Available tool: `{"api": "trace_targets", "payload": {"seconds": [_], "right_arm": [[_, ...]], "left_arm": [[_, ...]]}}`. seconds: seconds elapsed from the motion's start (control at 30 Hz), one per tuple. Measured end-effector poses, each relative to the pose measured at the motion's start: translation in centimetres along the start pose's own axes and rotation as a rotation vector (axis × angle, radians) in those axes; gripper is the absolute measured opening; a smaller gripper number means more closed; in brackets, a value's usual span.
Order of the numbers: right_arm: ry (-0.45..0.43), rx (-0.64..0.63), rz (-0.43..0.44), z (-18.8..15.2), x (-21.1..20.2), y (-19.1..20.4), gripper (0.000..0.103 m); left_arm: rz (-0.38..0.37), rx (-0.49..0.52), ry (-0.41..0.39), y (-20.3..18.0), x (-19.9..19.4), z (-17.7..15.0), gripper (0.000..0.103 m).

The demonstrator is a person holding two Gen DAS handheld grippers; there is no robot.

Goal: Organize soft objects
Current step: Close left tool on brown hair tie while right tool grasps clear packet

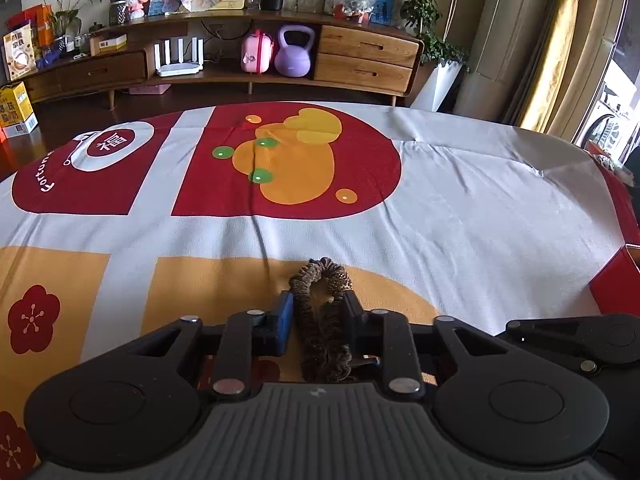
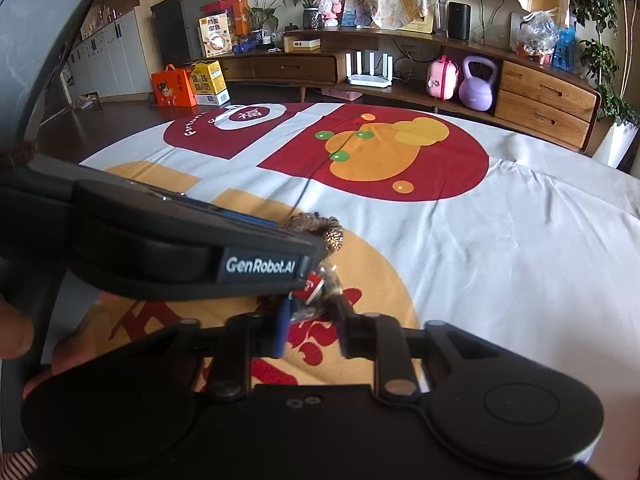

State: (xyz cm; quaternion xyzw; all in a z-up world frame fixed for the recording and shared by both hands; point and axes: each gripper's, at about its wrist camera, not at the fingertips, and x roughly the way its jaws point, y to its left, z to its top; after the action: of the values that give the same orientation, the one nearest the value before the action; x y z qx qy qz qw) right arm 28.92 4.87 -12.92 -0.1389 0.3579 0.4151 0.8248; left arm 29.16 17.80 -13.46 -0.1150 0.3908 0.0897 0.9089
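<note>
Red-and-white printed cloth (image 1: 460, 220) lies before a wooden sideboard (image 1: 360, 56).

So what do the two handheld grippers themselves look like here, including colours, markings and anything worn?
Both are matte black. The left gripper has two round side housings, black linkage bars with silver pivot pins, a ribbed grey centre panel and blue finger pads. The right gripper shows the same linkages and a blue pad. The left one's side carries a white GenRobot.AI label. A red-and-white striped sleeve shows at the corner.
</note>
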Motion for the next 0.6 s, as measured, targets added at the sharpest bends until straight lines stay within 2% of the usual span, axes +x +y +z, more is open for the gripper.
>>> {"api": "trace_targets", "payload": {"seconds": [0.2, 0.33, 0.6], "right_arm": [[0.005, 0.009, -0.015, -0.5, -0.6, 0.2, 0.001], [0.006, 0.005, -0.045, -1.1, -1.4, 0.2, 0.001], [-0.039, 0.045, -0.039, -2.0, -4.1, -0.7, 0.0]], "left_arm": [[-0.019, -0.015, -0.013, 0.5, -0.7, -0.2, 0.01], [-0.02, -0.007, -0.031, 0.7, -1.3, -0.4, 0.008], [-0.042, -0.017, -0.032, 1.5, -2.8, -1.3, 0.008]]}}
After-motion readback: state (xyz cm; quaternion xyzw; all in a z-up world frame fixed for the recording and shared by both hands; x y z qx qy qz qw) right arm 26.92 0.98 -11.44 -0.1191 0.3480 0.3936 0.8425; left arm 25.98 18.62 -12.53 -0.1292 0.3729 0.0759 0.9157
